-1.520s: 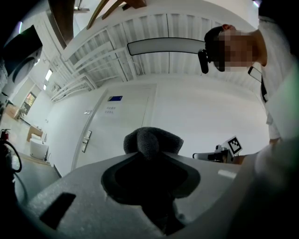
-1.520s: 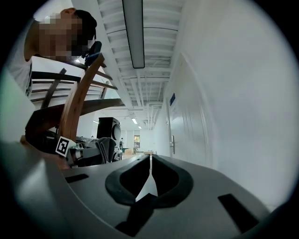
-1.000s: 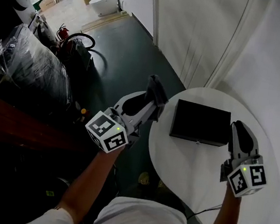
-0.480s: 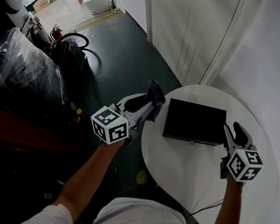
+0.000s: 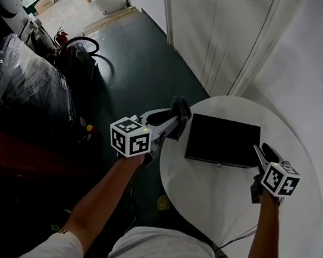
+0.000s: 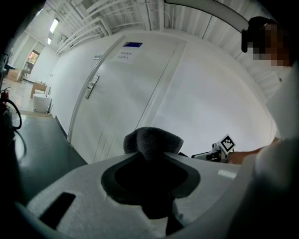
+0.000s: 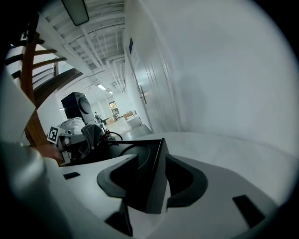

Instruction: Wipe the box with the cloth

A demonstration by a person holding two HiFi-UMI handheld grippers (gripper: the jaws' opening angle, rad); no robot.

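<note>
A flat black box point(image 5: 223, 140) lies on the round white table point(image 5: 212, 193). My left gripper point(image 5: 178, 119) hangs at the table's left edge, just left of the box, and is shut on a dark grey cloth point(image 5: 180, 109). That cloth point(image 6: 152, 140) bulges out above the jaws in the left gripper view. My right gripper point(image 5: 263, 152) sits at the box's right end. Its jaws are opening, and a corner of the box point(image 7: 158, 182) stands between them with gaps on both sides.
A white door point(image 5: 218, 32) and a white wall point(image 5: 314, 70) stand behind the table. Dark green floor point(image 5: 135, 61) lies to the left, with a plastic-wrapped black bulk point(image 5: 22, 92) and a red extinguisher point(image 5: 60, 37). A thin cable point(image 5: 242, 235) hangs off the table's near edge.
Both grippers came down toward the table. The right jaws went from shut to wide apart and now straddle the box's right end. The cloth moved closer to the box's left side.
</note>
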